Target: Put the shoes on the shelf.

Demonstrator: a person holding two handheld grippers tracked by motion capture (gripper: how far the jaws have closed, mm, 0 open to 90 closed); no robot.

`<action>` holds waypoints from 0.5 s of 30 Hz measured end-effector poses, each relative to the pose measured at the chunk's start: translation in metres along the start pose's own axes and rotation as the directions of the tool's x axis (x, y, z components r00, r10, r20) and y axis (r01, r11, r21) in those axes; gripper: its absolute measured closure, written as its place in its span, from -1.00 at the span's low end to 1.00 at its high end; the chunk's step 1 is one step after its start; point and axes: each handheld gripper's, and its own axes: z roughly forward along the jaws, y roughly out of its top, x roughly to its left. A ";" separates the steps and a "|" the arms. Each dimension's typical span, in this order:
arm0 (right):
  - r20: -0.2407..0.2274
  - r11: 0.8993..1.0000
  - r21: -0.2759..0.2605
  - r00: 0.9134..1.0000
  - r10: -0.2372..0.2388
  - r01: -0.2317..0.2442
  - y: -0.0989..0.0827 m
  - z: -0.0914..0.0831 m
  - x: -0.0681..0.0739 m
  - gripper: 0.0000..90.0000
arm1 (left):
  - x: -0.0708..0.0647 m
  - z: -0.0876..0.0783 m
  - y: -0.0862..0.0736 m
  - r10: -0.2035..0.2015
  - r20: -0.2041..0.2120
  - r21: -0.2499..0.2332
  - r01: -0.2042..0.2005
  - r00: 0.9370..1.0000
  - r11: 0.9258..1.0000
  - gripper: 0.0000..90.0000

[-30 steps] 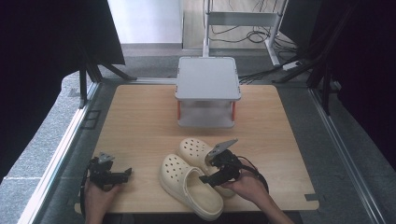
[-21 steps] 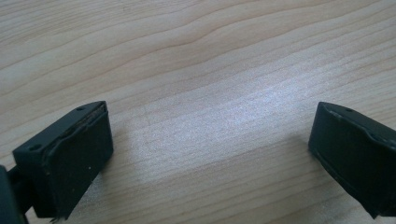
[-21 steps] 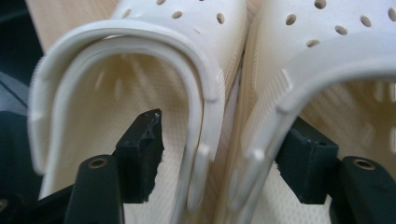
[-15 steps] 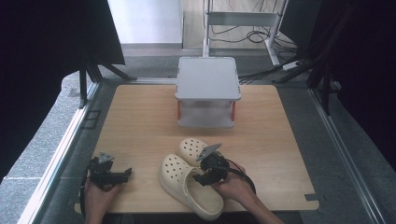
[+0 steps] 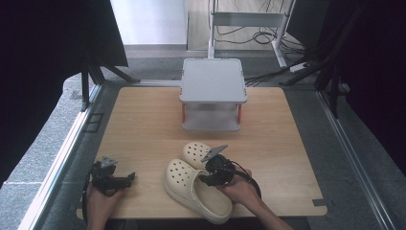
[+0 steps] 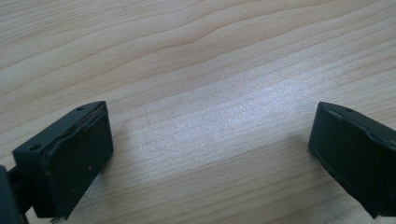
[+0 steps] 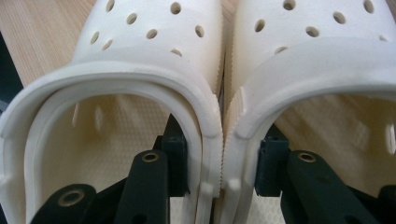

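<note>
Right claw point(image 5: 210, 173) now astride both clogs point(image 5: 194, 184)

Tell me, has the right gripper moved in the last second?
Yes. The right gripper has slid left over the clogs, away from the table's right edge.

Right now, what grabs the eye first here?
The pair of cream clogs at the table's near edge: the right gripper has one jaw inside each shoe, pinching their inner walls together. Behind them stands a grey two-tier rack. The left gripper sits open at the near left.
</note>
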 end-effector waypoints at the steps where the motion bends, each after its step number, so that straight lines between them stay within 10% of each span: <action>1: 0.000 1.000 0.004 1.000 -0.006 0.006 0.001 -0.001 0.000 0.42 | 0.000 0.000 0.000 0.000 0.000 0.000 0.000 1.000 1.000 -1.00; 15: -0.044 1.000 -0.002 0.999 0.006 -0.006 0.008 -0.028 -0.003 0.43 | 0.000 0.000 0.000 0.004 0.000 0.002 -0.004 1.000 1.000 -1.00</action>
